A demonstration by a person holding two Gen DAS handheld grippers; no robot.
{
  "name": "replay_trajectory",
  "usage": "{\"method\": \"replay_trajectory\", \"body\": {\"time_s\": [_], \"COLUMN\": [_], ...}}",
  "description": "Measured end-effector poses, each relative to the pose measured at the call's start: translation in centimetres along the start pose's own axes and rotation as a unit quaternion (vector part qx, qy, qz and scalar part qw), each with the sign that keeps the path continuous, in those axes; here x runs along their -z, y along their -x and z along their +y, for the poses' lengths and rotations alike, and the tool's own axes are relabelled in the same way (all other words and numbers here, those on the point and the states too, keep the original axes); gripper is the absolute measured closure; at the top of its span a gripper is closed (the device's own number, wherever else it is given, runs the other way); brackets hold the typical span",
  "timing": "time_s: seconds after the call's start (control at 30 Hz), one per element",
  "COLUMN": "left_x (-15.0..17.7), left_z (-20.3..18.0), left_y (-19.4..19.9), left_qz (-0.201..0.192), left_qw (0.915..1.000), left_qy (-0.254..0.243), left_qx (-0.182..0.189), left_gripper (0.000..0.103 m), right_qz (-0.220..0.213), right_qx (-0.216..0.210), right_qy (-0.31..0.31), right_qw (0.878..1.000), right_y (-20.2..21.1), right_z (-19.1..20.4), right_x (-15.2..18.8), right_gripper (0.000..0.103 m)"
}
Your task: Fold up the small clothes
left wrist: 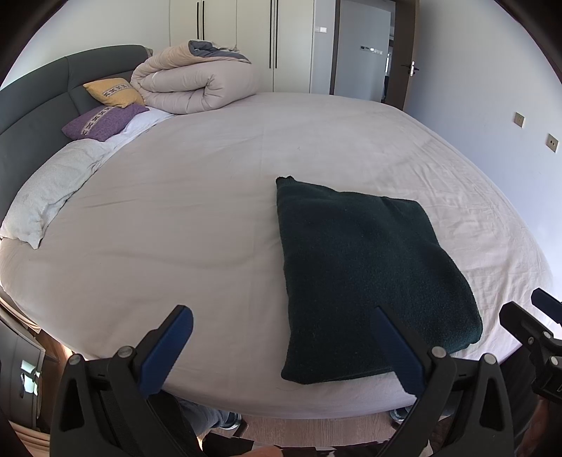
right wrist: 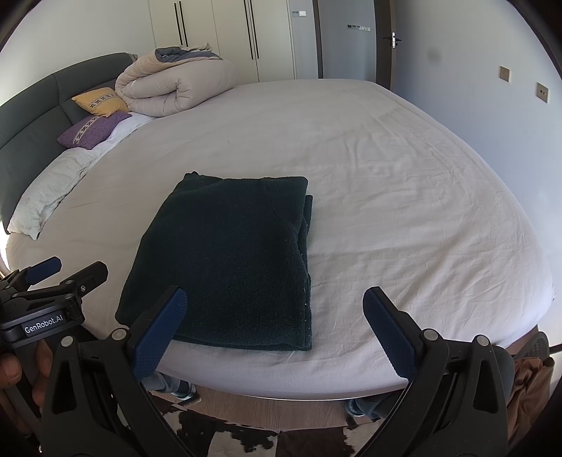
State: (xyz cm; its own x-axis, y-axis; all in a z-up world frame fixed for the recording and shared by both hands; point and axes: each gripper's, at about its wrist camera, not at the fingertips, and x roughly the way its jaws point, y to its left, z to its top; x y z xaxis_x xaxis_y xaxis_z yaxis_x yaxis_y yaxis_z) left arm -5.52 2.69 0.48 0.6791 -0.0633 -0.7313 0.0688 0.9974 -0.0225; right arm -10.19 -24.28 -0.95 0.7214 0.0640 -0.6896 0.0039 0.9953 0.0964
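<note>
With both the left tool (left wrist: 281,351) and right tool (right wrist: 277,330) spread and empty, the dark garment (right wrist: 228,260) near the bed's (right wrist: 404,197) front edge appears fully folded; next, set it aside.

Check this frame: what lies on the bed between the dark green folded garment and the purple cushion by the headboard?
Nothing but bare sheet. In the right wrist view, the folded garment and purple cushion are separated only by pale, lightly creased fabric.

A home bedroom: wide bed in a pale fitted sheet (right wrist: 386,175), grey padded headboard (right wrist: 31,116), rolled beige duvet (right wrist: 175,84), white wardrobe doors (right wrist: 217,31).
</note>
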Motion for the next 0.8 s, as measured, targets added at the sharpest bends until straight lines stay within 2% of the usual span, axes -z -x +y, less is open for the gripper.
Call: {"method": "replay_trajectory", "body": {"time_s": [0.8], "left_x": [0.0], "left_z": [0.07], "left_y": [0.0], "left_qz": [0.001], "left_qw": [1.0], "left_qy": [-0.001], "left_qx": [0.001], "left_gripper": [0.0], "right_qz": [0.001], "right_qx": [-0.001], "right_qy": [-0.001], "right_qw": [1.0], "right_y": [-0.1], "right_z": [-0.06], "right_x": [0.08], "right_gripper": [0.001]}}
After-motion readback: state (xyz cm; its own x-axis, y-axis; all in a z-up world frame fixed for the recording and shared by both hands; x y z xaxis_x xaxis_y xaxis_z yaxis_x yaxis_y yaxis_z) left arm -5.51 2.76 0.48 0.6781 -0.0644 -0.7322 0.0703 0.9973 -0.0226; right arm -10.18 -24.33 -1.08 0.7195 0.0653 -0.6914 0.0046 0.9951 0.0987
